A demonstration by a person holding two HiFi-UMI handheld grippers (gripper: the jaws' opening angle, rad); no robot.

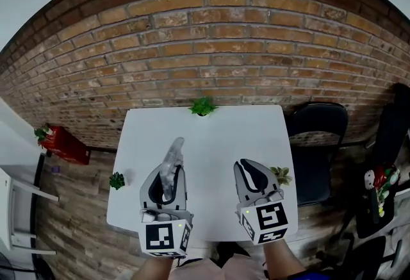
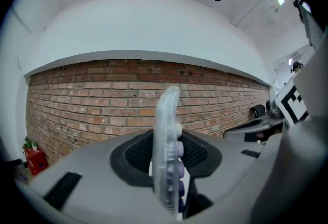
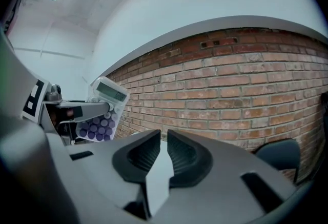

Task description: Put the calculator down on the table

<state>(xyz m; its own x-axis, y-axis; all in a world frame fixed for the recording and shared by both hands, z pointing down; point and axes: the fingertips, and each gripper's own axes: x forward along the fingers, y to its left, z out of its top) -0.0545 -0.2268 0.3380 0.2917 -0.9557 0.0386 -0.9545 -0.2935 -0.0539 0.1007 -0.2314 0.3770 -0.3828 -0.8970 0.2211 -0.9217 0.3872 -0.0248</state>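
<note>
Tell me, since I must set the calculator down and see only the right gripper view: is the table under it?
Observer: Yes, the head view shows the calculator, in the left gripper, over the white table's near left part.
Operator: Anything in the way?
Observer: Ahead of it only a small plant, at the far edge.
Operator: How is it gripped?
Observer: On edge in the left gripper view, pads pressing both faces, top past the tips.
</note>
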